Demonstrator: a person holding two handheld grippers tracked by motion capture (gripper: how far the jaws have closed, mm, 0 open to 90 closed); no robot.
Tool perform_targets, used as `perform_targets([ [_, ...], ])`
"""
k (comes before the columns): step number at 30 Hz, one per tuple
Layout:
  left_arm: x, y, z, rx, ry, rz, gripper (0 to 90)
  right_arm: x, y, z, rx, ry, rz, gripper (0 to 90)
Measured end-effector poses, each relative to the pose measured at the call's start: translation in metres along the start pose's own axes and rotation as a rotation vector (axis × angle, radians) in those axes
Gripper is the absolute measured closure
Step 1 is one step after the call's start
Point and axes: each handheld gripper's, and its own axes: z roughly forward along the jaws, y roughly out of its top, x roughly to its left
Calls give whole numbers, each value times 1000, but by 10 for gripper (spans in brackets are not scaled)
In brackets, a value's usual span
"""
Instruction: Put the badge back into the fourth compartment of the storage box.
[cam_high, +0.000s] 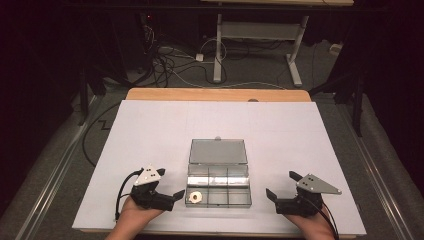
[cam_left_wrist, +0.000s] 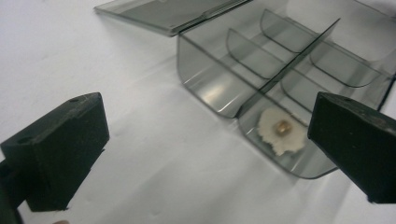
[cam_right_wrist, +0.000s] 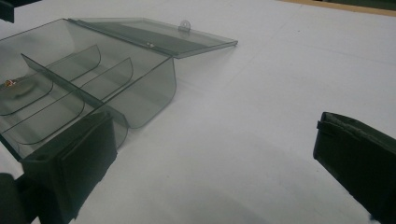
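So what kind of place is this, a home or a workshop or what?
Probably a lab or recording room rather than a home: a table under a white sheet, loose cables on the floor, an adjustable desk frame behind, dark surroundings, and a clear compartment box laid out between two handheld grippers.

Open-lidded compartment box (cam_right_wrist: 93, 79) beside spread hand-held gripper (cam_right_wrist: 212, 158)

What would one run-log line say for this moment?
left gripper: jaws open, empty | right gripper: jaws open, empty | small white piece: in open box, near-left compartment
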Motion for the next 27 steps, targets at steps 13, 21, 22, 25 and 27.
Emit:
perform_targets([
  [13, 21, -6, -5, 35, 77, -10, 0, -3, -1, 3, 2, 11, 20, 3],
  [21, 32, -8, -10, 14, 92, -27, 0, -7, 0, 6, -5, -3, 29, 8],
  [22, 33, -7, -8, 16, 85, -27, 0, -8, 0, 8, -2, -4, 31, 8],
  [25, 31, -3, -2, 24, 76, -20, 0, -10, 2, 14, 7, -9, 28, 8],
  [27, 31, -1, 1, 18, 67, -24, 0, -9, 4, 19, 7, -10, 31, 8],
])
